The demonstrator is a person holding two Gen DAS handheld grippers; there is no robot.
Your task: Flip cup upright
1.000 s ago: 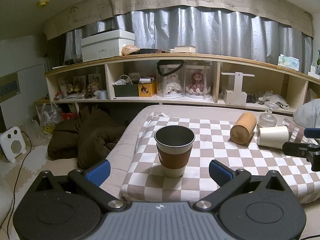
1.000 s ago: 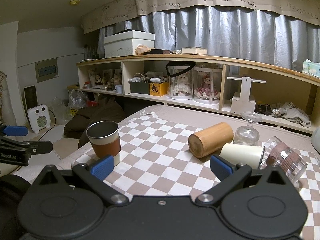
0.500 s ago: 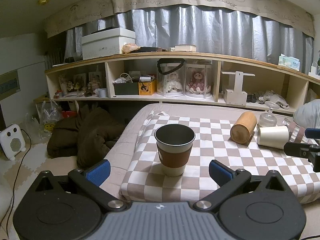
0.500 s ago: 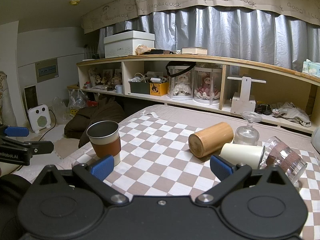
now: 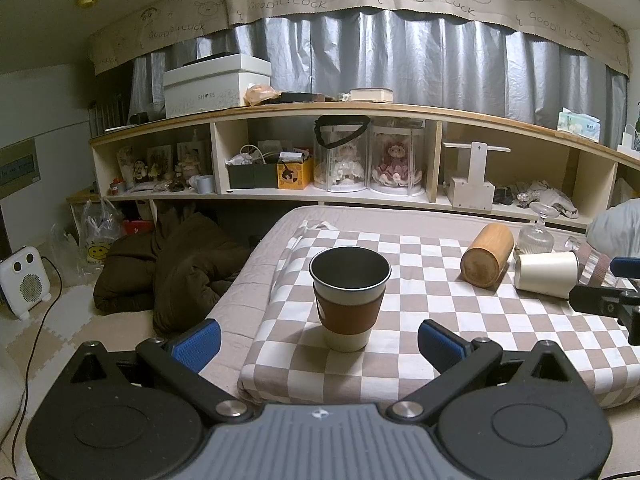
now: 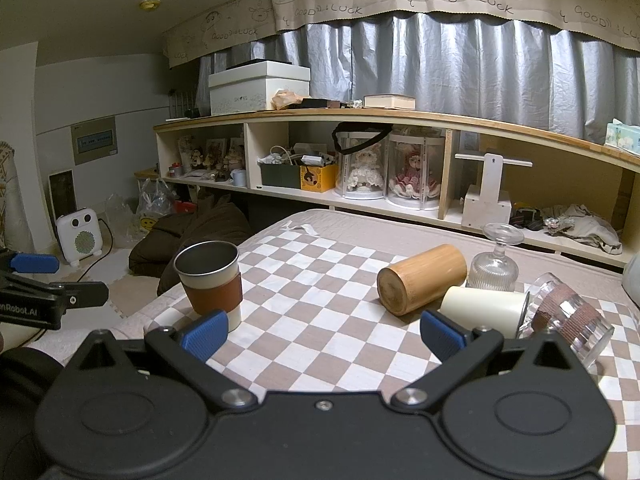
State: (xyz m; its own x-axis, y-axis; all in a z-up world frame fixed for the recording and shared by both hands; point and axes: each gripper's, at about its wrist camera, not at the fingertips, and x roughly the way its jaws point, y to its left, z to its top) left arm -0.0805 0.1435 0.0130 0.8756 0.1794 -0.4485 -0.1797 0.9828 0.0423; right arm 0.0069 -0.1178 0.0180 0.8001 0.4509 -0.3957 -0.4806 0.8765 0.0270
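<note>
A cup with a brown sleeve (image 5: 349,300) stands upright on the checkered cloth (image 5: 440,344); it also shows in the right wrist view (image 6: 211,280). My left gripper (image 5: 318,344) is open and empty, just short of that cup. A wooden cup (image 6: 420,278), a cream cup (image 6: 482,306) and a clear cup with a brown band (image 6: 568,318) lie on their sides at the right. My right gripper (image 6: 323,334) is open and empty, short of the lying cups.
An upside-down glass goblet (image 6: 494,266) stands behind the lying cups. A long shelf unit (image 5: 352,196) runs behind the bed. A brown blanket heap (image 5: 172,264) and a white speaker (image 5: 24,280) are on the floor at the left.
</note>
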